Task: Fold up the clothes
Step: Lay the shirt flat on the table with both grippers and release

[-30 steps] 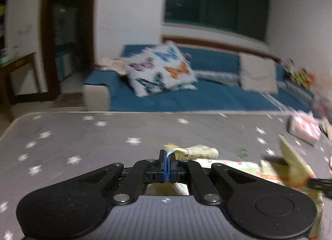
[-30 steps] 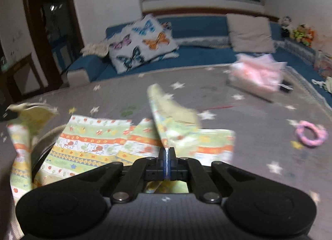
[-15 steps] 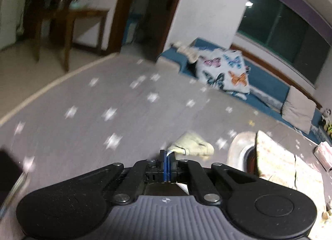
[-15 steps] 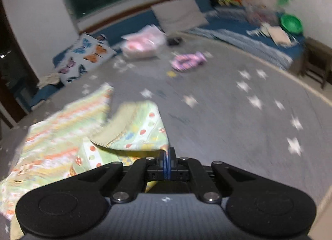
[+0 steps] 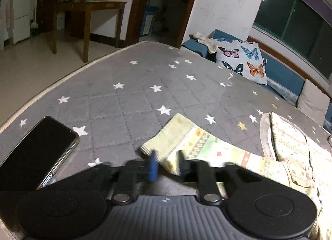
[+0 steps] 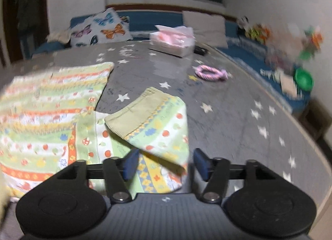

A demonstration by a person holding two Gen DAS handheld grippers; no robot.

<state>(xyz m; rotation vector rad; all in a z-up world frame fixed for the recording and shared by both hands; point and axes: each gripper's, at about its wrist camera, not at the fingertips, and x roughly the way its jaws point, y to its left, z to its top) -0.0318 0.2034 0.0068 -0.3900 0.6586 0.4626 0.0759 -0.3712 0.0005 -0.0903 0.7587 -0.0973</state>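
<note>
A small patterned garment [image 6: 47, 113] in green, yellow and orange lies on the grey star-print mat [image 5: 132, 98]. In the left wrist view one sleeve [image 5: 199, 146] with a ribbed yellow-green cuff [image 5: 168, 136] lies flat ahead of my left gripper [image 5: 167, 164], whose jaws stand a little apart with the sleeve edge between them. In the right wrist view the other sleeve [image 6: 159, 123] lies folded over near my right gripper [image 6: 165, 163], which is open wide around its near edge.
A black phone [image 5: 37, 150] lies on the mat at my left. A pink tissue box [image 6: 172, 40] and a pink rope ring [image 6: 211, 72] sit farther back. A butterfly pillow [image 5: 242, 61] rests on the blue sofa. The mat edge [image 5: 41, 94] drops to the floor at left.
Both grippers were shut on the sleeves and carried them outward and down. Now both have opened and the sleeves lie on the mat.
</note>
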